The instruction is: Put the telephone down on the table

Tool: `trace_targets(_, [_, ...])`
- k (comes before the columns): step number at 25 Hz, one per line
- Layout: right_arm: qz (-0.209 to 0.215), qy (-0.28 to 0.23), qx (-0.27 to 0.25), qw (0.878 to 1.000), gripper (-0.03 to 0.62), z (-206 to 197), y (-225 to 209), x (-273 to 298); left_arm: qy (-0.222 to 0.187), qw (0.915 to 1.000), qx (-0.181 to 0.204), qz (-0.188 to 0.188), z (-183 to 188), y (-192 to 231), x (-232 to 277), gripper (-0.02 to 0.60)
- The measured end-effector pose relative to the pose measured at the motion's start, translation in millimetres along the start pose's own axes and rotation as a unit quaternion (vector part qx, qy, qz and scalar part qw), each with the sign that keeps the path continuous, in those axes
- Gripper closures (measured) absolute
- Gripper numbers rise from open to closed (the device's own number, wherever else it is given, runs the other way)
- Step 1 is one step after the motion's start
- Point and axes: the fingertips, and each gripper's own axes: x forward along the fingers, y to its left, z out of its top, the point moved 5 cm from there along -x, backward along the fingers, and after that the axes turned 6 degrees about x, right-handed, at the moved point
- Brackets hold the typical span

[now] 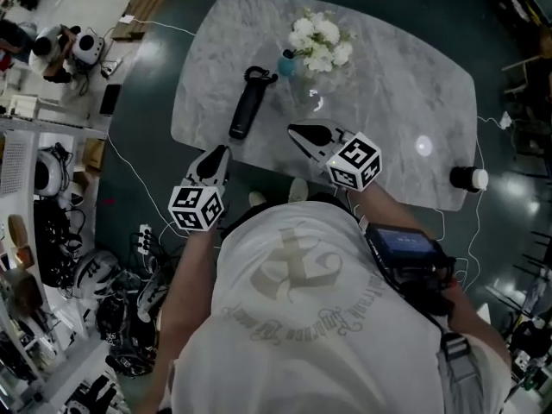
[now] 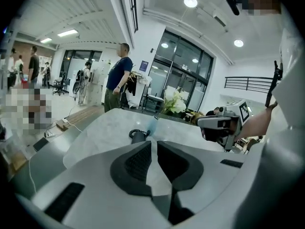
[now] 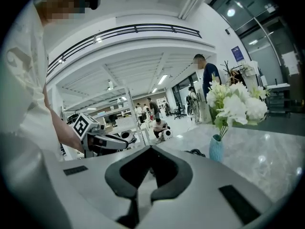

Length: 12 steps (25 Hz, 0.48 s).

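The black telephone handset lies flat on the grey marble table, its coiled cord at the far end; it also shows ahead in the left gripper view. My left gripper hovers at the table's front edge, just short of the handset's near end, jaws together with nothing between them. My right gripper is over the table to the right of the handset, also shut and empty. Neither gripper touches the telephone.
A blue vase of white flowers stands behind the handset. A black-and-white cylinder sits at the table's right edge. Cables and cluttered shelves fill the floor on the left. A person stands beyond the table.
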Motion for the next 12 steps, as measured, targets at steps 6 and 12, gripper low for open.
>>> trace_targets(6, [-0.012,-0.001,0.011,1.000,0.579,-12,16,-6,-0.003,0.9998,0.006,-0.016,-12,-8,-22,0.568])
trace_targets(12, [-0.017,-0.001,0.013,1.000,0.580,-25,27,-6,0.002,0.9992,0.006,-0.039,-19,-9,-26,0.569])
